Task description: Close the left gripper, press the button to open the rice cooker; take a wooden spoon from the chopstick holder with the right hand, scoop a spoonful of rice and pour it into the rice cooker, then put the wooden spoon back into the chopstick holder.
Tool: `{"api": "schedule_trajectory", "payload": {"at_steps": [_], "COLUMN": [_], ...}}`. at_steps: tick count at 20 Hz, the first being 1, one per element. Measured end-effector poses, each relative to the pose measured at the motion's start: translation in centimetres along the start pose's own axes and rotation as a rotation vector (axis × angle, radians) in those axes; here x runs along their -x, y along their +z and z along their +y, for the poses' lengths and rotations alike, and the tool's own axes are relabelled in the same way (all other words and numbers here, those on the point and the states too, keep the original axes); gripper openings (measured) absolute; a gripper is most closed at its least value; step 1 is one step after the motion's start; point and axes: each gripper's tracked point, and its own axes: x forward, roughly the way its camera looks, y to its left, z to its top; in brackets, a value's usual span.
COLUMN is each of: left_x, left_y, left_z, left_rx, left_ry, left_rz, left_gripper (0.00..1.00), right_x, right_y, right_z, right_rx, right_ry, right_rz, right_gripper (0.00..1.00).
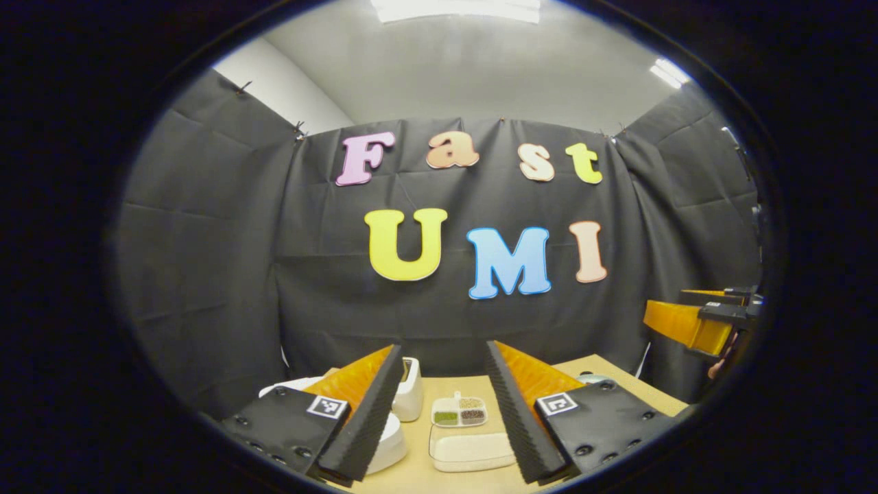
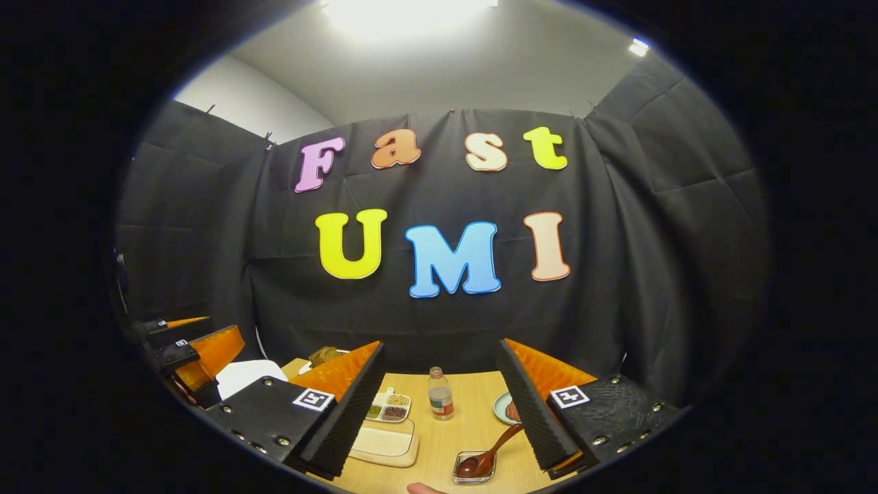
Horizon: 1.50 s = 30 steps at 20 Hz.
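Nearest the lens in the left gripper view are the left gripper's (image 1: 439,412) own two fingers, spread wide with nothing between them, so the first step of closing them has not been done. Behind the left finger, at the lower left of that frame, sits the white rice cooker (image 1: 391,439); its lid looks down, though the finger hides most of it and I cannot make out the button. Between the fingers lie a small divided dish of grains (image 1: 459,412) and a white lidded box (image 1: 472,451) on the wooden table (image 1: 439,391).

At the bottom of the right gripper view the right gripper (image 2: 439,412) is just as wide and holds nothing. Between its fingers, low in the frame, a dark wooden spoon (image 2: 488,454) rests with its bowl in a small clear dish (image 2: 473,468), handle slanting up to the right. A small bottle (image 2: 440,393) stands at the centre and a plate (image 2: 506,408) peeks out beside the right finger. A brownish object at the lower left, just above the left finger, may be the chopstick holder, but I cannot tell.

My reading is that the task is at its very start: the cooker is unopened, no rice has been scooped or poured, and every step remains
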Motion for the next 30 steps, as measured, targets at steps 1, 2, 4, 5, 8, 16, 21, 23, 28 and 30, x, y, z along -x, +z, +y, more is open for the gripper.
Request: {"api": "schedule_trajectory", "payload": {"at_steps": [1, 2, 4, 5, 8, 16, 21, 23, 28, 30], "left_x": [-0.3, -0.7, -1.4, -2.4, -3.8, -7.3, -10.3, -10.8, -9.7, -10.0], "left_y": [-0.7, -1.7, -3.6, -5.4, -8.2, -16.3, -21.5, -23.4, -26.9, -26.8], "left_z": [0.5, 1.4, 3.5, 4.8, 9.3, 14.9, 18.0, 19.4, 20.3, 20.5], "left_rx": [-0.006, -0.007, 0.011, 0.019, 0.024, 0.103, 0.069, 0.05, 0.095, 0.136], "left_ry": [0.001, 0.003, 0.011, 0.03, 0.054, 0.031, 0.07, 0.102, 0.116, 0.12], "left_rz": [0.02, 0.045, 0.105, 0.145, 0.241, 0.427, 0.548, 0.592, 0.688, 0.683], "left_gripper": [0.67, 0.53, 0.23, 0.09, 0.08, 0.09, 0.09, 0.07, 0.09, 0.08], "right_x": [-0.1, -0.4, -0.6, -0.7, -0.9, -1.5, -1.6, -1.8, -2.2, -2.4], "right_y": [0.0, -0.2, -0.6, -0.8, -1.3, -3.2, -3.6, -3.7, -3.9, -4.1], "right_z": [0.1, 0.1, 0.3, 0.4, 0.4, 1.0, 0.9, 0.6, -0.4, -0.7], "right_rx": [0.007, 0.016, 0.031, 0.035, 0.045, 0.046, 0.062, 0.064, 0.06, 0.054], "right_ry": [0.002, 0.004, 0.009, 0.012, 0.011, 0.014, 0.017, 0.007, -0.027, -0.035], "right_rz": [0.0, -0.001, 0.006, 0.011, 0.019, 0.055, 0.057, 0.058, 0.066, 0.073], "right_gripper": [0.99, 0.99, 0.99, 0.99, 0.99, 0.99, 0.99, 0.96, 0.96, 0.99]}}
